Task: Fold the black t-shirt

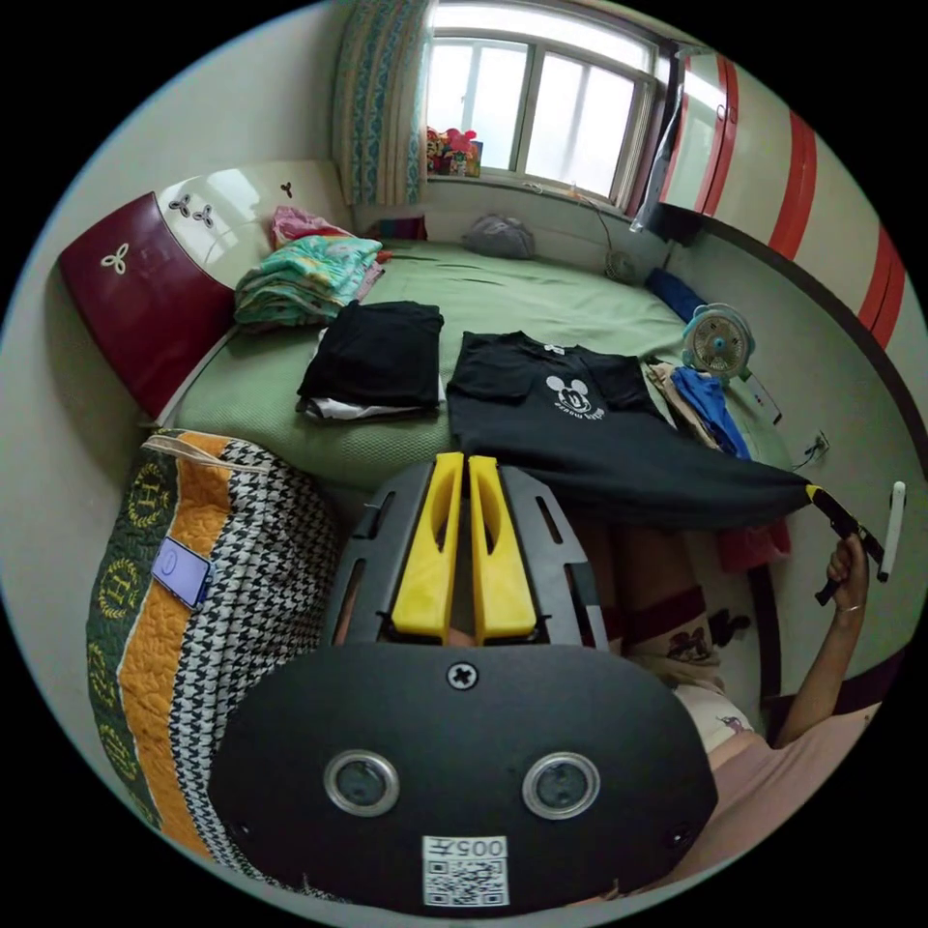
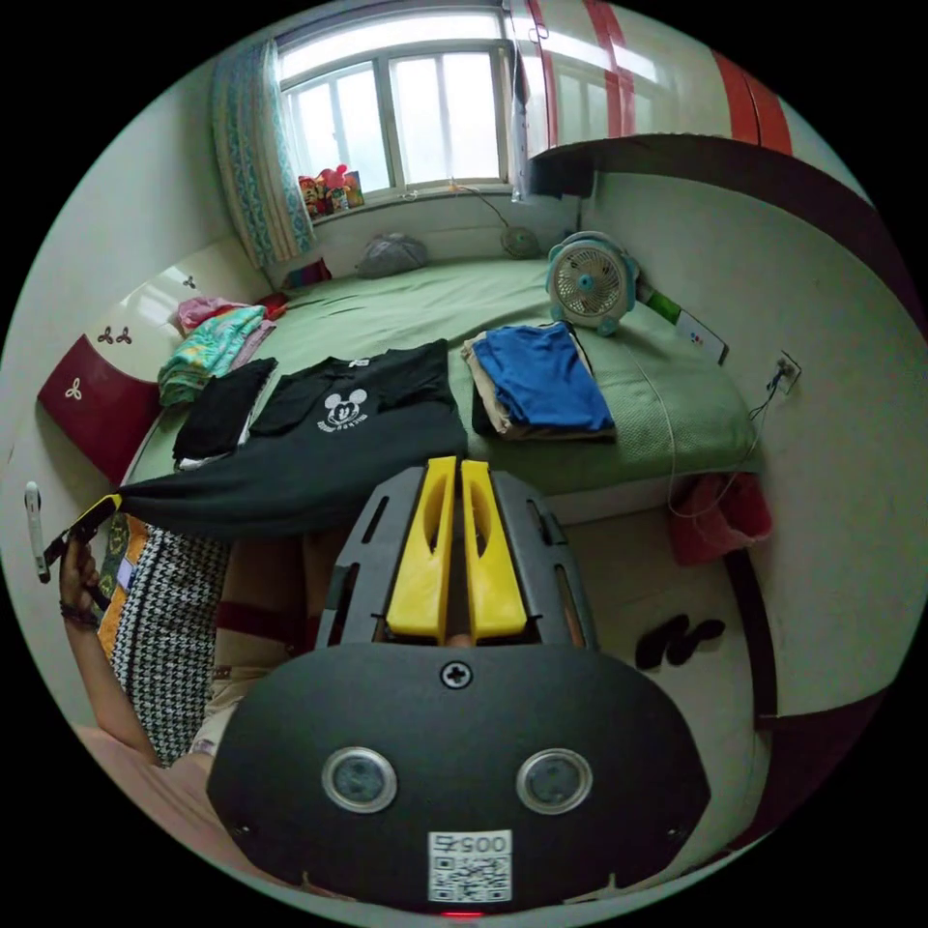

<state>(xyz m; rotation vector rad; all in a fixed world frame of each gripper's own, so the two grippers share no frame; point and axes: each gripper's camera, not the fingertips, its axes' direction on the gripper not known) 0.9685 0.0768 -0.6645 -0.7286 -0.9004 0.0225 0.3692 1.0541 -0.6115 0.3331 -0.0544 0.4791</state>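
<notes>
The black t-shirt (image 1: pixel 580 425) (image 2: pixel 329 454), with a white mouse print on its chest, lies face up on the green bed (image 1: pixel 541 290). Its bottom hem is lifted off the bed's near edge and pulled taut between both grippers. In the left gripper view, my left gripper (image 1: pixel 462 464) has its yellow jaws closed at one hem corner. A hand holds the right gripper (image 1: pixel 826 503) at the other corner. In the right gripper view, my right gripper (image 2: pixel 447 466) is closed on the hem. The left gripper (image 2: pixel 92 510) pinches the far corner.
A folded black stack (image 1: pixel 377 358) and a colourful folded pile (image 1: pixel 304 275) lie left of the shirt. A blue-topped pile (image 2: pixel 536 382) and a small fan (image 2: pixel 590 275) sit to its right. A quilted bag (image 1: pixel 184 619) stands beside the person's legs. Slippers (image 2: pixel 677 638) lie on the floor.
</notes>
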